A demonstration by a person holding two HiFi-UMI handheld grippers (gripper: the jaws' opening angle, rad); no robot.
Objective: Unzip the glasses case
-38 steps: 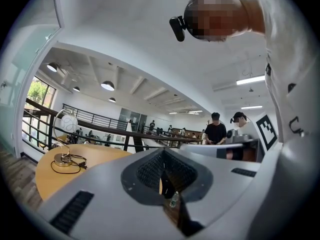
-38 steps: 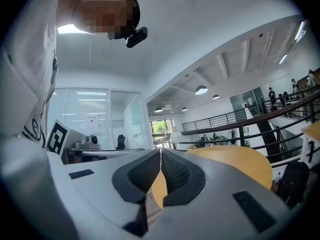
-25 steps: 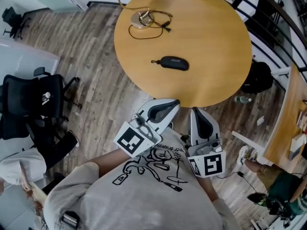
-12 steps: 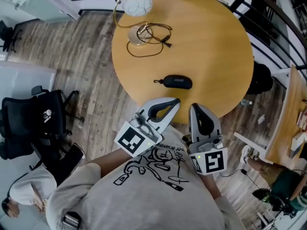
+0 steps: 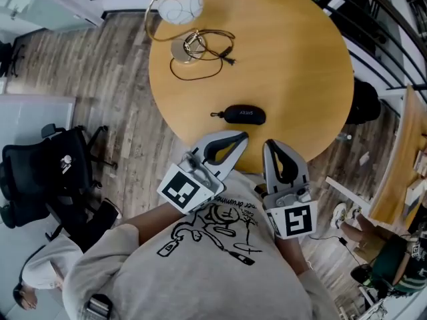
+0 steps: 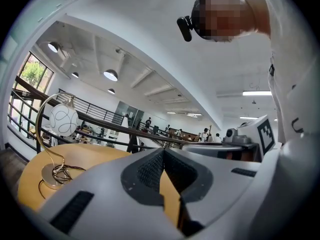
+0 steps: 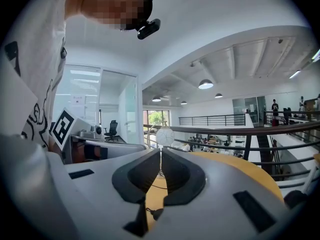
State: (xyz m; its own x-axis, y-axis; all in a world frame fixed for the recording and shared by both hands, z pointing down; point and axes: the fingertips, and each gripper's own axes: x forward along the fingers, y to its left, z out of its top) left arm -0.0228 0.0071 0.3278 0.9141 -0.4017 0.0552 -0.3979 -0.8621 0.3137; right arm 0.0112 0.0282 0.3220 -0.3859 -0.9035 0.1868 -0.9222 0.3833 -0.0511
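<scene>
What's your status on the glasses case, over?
Left gripper, right gripper shut, empty, at table edge. Glasses case closed, untouched. Lamp far side, no obstruction.

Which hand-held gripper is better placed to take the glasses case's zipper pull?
Left, probably: the zipper pull lies at the glasses case's left end in the head view, nearer the left hand-held gripper; the right hand-held gripper faces the other end.
</scene>
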